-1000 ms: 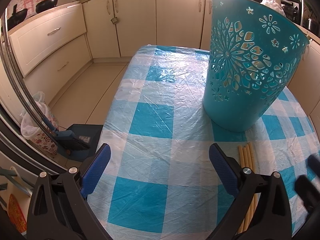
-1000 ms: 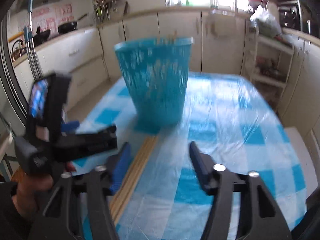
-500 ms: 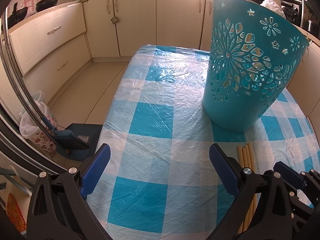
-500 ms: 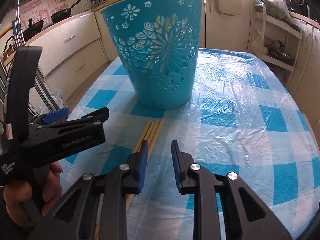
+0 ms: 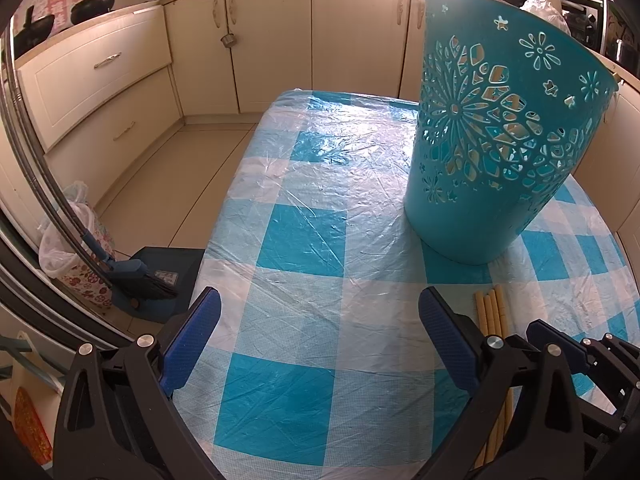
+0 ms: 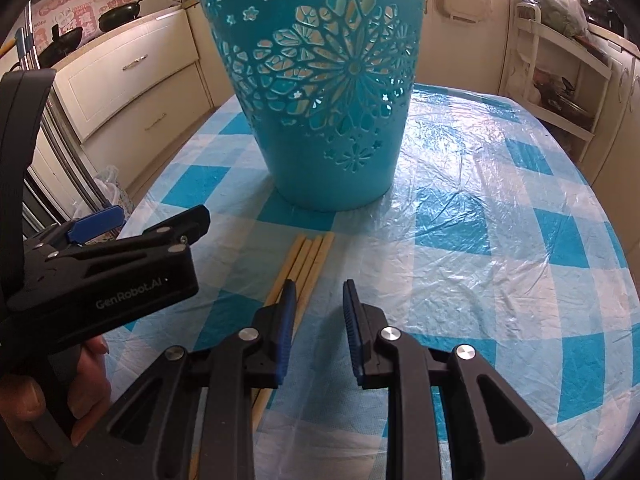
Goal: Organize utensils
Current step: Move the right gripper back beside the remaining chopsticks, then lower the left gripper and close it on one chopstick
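Cream cabinets (image 5: 260,36) ringed the room behind the teal basket (image 5: 492,140), a perforated plastic tub standing on the tabletop (image 5: 300,240) under crinkled blue-checked plastic. Left of it, the left gripper (image 5: 320,334) gaped wide, empty. Before it lay four round wooden chopsticks (image 6: 306,264). The right gripper (image 6: 319,320), narrowed, gripped nothing.
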### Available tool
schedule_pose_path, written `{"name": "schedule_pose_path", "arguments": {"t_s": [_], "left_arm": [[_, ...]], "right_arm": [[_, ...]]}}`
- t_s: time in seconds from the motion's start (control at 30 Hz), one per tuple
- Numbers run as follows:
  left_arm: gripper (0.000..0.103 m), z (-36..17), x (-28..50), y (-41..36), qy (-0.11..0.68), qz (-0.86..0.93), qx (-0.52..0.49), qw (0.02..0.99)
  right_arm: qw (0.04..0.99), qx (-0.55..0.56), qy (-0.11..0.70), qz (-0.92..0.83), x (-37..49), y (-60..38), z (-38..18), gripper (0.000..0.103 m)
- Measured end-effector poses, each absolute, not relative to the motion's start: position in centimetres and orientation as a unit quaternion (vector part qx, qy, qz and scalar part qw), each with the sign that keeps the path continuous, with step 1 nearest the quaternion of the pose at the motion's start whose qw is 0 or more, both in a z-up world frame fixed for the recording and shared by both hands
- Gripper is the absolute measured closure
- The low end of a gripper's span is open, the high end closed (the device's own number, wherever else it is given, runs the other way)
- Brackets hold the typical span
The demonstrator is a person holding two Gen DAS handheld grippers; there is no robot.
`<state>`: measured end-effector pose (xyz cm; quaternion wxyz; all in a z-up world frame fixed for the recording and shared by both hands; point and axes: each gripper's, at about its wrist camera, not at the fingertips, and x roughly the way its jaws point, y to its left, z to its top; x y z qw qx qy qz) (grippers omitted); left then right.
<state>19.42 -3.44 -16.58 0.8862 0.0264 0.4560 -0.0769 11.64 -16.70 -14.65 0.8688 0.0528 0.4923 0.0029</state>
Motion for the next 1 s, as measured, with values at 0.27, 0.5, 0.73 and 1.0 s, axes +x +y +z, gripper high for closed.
{"name": "schedule_pose_path", "arguments": {"t_s": [0.27, 0.5, 0.73, 1.0], "left_arm": [[0.008, -16.6, 19.4, -3.5, 0.457, -0.077, 0.028, 0.886], [0.008, -16.4, 19.0, -3.9, 0.451, -0.104, 0.027, 0.886], [0.008, -16.1, 17.2, -7.0, 0.453, -0.183, 0.087, 0.868], [0.008, -16.9, 15.9, -9.3, 0.468, -0.182, 0.142, 0.853]], "right_arm": [[0.863, 0.002, 0.505, 0.016, 11.4, -16.4, -14.7, 0.086], [0.855, -0.042, 0.514, 0.05, 10.0, -18.1, -14.4, 0.09], [0.859, 0.03, 0.509, 0.036, 9.1, -21.8, -14.5, 0.09], [0.866, 0.032, 0.496, 0.047, 8.6, -21.6, -14.4, 0.078]]}}
